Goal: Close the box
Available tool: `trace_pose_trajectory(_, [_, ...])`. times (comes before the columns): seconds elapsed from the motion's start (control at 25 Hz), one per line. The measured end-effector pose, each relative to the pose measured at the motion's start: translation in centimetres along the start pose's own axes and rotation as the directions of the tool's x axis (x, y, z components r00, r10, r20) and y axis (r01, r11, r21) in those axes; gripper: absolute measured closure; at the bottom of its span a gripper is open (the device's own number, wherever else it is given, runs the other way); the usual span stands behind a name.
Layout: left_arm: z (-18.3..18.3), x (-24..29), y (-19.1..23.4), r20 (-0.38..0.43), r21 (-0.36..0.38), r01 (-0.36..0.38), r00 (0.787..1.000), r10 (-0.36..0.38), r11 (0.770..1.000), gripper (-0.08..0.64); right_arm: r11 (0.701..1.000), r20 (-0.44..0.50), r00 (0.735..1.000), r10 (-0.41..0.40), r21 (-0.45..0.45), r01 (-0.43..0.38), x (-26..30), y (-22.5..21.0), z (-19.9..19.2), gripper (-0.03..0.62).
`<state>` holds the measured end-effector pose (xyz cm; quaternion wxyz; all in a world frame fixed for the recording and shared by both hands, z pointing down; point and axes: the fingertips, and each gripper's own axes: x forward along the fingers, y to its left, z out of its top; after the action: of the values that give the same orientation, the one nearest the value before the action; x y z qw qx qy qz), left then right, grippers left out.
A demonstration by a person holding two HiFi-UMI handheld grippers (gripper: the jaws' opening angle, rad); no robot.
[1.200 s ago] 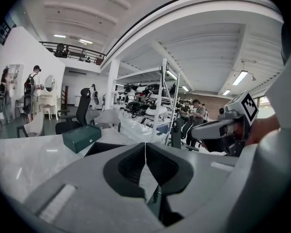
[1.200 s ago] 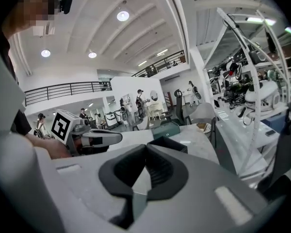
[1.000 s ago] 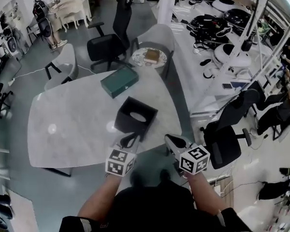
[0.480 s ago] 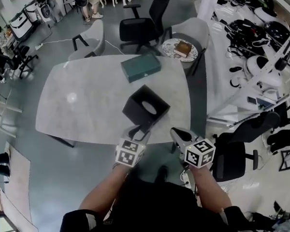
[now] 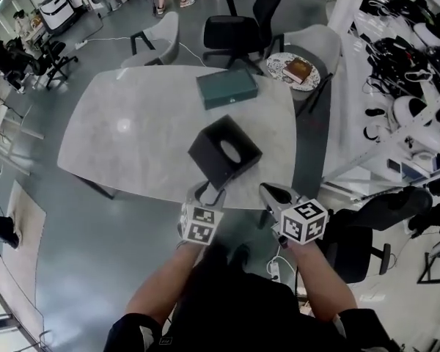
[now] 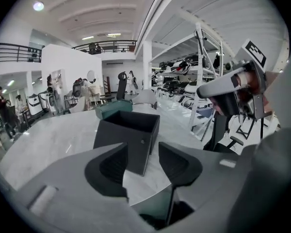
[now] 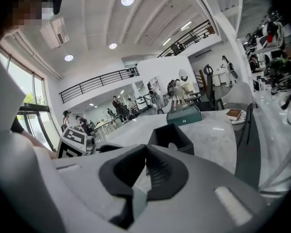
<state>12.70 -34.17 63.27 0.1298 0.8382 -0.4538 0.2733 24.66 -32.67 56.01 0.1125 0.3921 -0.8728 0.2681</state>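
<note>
Two claws are being held at the counter [image 5: 125, 145] edge. The left claw [image 6: 140, 161] is standing apart and empty, its jaws having just been opening. The open box [image 5: 224, 152] is sitting just beyond. The right claw [image 7: 145, 165] is being held pinched together, empty. Approach is being judged the step in hand; next, a lid is being needed.

Your head camera looks steeply down over both arms onto the pale marbled worktop [image 5: 132, 145]. The cameras on your left gripper [image 5: 208, 194] and right gripper [image 5: 268, 191] sit low behind their jaws, near the worktop's edge, facing across it. All three views share the open black square box [image 5: 224, 151] and the flat dark-green case [image 5: 227, 88].
</note>
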Motion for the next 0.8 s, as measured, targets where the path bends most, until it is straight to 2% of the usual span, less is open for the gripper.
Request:
trace_pose_trajectory(0.36, [-4.3,5.1,1.4,-0.069,-0.061,-0.015,0.998,0.011,0.998,0.345,1.0,-0.073,0.997,0.013,0.003,-0.013,2.8,-1.1,-2.4,0.589])
trace_pose_trajectory(0.56, [-7.0,7.9,1.7,-0.156,-0.009,-0.051,0.987,0.049,0.999,0.33,1.0,-0.09,0.996,-0.014,0.018,0.016,3.1,-2.7,-3.3,0.589])
trace_pose_trajectory(0.8, [-8.0,9.3,2.6,-0.186,0.011,-0.097,0.978,0.097,0.995,0.325,0.999,-0.088,0.995,-0.043,0.022,0.046,3.8,-3.2,-3.0,0.589])
